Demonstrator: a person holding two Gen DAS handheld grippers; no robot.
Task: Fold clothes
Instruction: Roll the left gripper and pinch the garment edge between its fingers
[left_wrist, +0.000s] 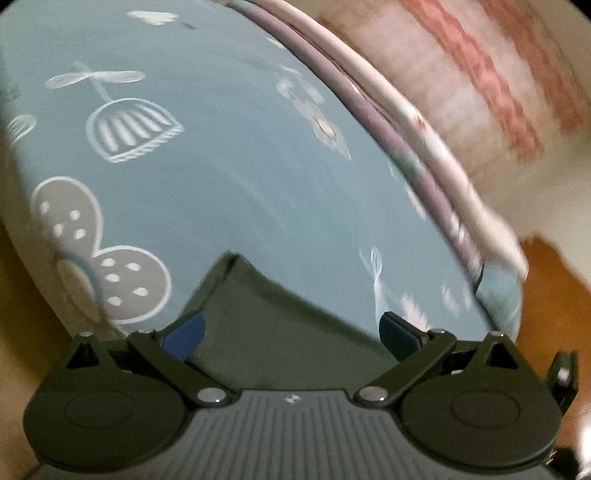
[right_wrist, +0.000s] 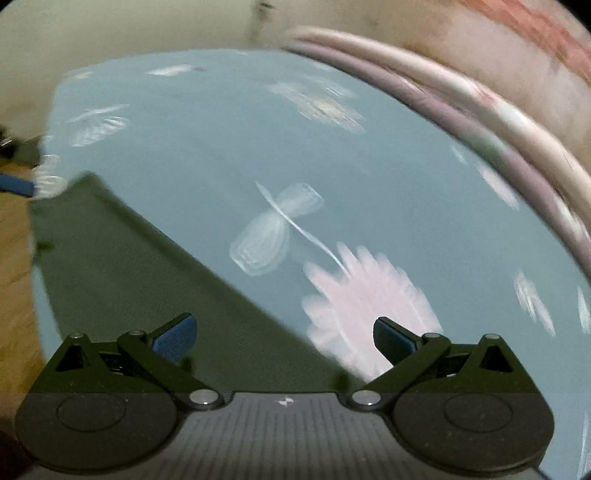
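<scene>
Green garment (left_wrist: 280, 317) cut off beneath tongs (left_wrist: 291, 332).

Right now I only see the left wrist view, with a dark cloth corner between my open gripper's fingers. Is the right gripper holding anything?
Observer: No. The right gripper is open, with nothing pinched between its fingers.
Operator: How does the cloth run on that side?
Observer: The cloth has one long straight edge. It runs diagonally from the far left down to the right gripper.
Operator: Can the left gripper be seen from there?
Observer: Only partly. One blue finger of the left gripper shows at the left edge, near the cloth's far corner.
</scene>
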